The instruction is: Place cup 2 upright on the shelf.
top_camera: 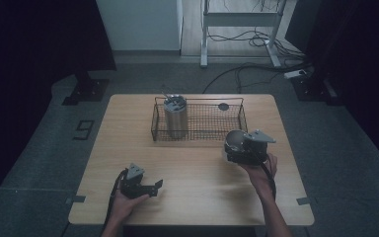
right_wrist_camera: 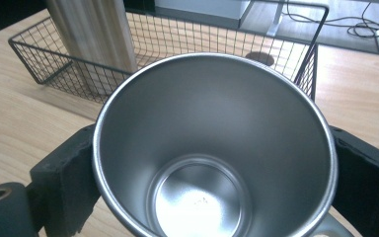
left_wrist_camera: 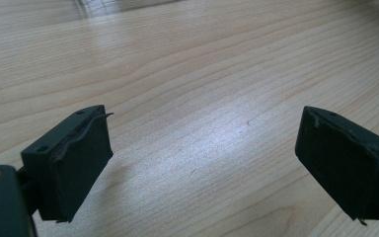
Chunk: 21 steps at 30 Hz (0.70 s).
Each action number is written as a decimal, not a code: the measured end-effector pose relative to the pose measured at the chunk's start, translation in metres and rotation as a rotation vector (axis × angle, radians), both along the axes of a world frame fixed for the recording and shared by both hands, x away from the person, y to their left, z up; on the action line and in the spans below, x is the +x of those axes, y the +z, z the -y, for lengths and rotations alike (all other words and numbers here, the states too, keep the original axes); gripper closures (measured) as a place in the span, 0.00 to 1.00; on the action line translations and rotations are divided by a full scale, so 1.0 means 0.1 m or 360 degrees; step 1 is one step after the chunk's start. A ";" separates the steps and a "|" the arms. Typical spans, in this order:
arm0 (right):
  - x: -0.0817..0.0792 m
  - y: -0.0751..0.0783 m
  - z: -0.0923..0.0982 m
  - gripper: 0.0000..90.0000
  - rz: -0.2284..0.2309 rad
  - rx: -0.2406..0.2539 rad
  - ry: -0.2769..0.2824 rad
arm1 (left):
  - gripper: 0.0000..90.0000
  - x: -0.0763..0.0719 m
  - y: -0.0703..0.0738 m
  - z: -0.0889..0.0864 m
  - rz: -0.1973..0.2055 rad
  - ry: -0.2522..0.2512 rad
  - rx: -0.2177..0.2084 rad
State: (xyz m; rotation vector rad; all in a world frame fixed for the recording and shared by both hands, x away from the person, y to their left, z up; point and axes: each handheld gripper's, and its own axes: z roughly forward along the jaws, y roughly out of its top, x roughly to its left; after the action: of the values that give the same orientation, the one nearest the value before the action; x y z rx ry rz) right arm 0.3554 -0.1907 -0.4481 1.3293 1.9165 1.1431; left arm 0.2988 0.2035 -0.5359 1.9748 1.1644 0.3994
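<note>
A: Saw a pale wooden table (top_camera: pixel 192 168) across the middle of the high view, grain running left to right, with a soft patch of glare near the lower centre.

B: Noted grey floor (top_camera: pixel 39 148) all round it, dark drapes at both sides, a white panel at the top centre, and a metal frame (top_camera: pixel 239 19) with loose cables (top_camera: pixel 256 39) at the upper right.

A: Spotted a wire basket (top_camera: pixel 197 101) at the far middle of the table, with a tall steel tumbler (top_camera: pixel 174 116) standing upright in its left end.

B: Also a small dark disc (top_camera: pixel 223 106) toward the basket's right end.

A: Found the steel cup (right_wrist_camera: pixel 212 148) right of centre, just in front of the basket's right end, clamped at its sides by the right tool (top_camera: pixel 244 147), mouth toward that tool's camera, clear of the table.

B: Found the left tool (top_camera: pixel 150 187) at the lower left, held wide apart over bare wood, gripping nothing.
</note>
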 end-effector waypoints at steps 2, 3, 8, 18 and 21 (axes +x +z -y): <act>0.00 0.05 0.00 0.07 0.0010 0.0007 0.0000 | 0.08 0.00 0.00 0.00 0.0001 0.0000 0.0000; 0.01 0.07 0.01 0.08 0.0015 0.0010 -0.0001 | 0.08 0.00 0.00 0.00 0.0001 0.0001 -0.0001; 0.03 0.17 0.00 0.08 0.0030 0.0012 0.0008 | 0.08 0.00 -0.01 0.01 -0.0003 -0.0007 0.0003; 0.09 0.30 -0.04 0.08 0.0033 0.0028 0.0031 | 0.08 -0.01 0.00 0.01 0.0017 0.0002 -0.0003; 0.11 0.34 -0.05 0.08 0.0036 0.0037 0.0037 | 0.08 -0.01 0.00 0.01 0.0011 0.0000 0.0002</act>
State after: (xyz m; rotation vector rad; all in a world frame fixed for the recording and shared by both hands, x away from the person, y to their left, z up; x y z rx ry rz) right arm 0.3665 -0.1858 -0.4145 1.3037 1.9128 1.1900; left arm 0.2976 0.2025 -0.5363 1.9729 1.1599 0.4065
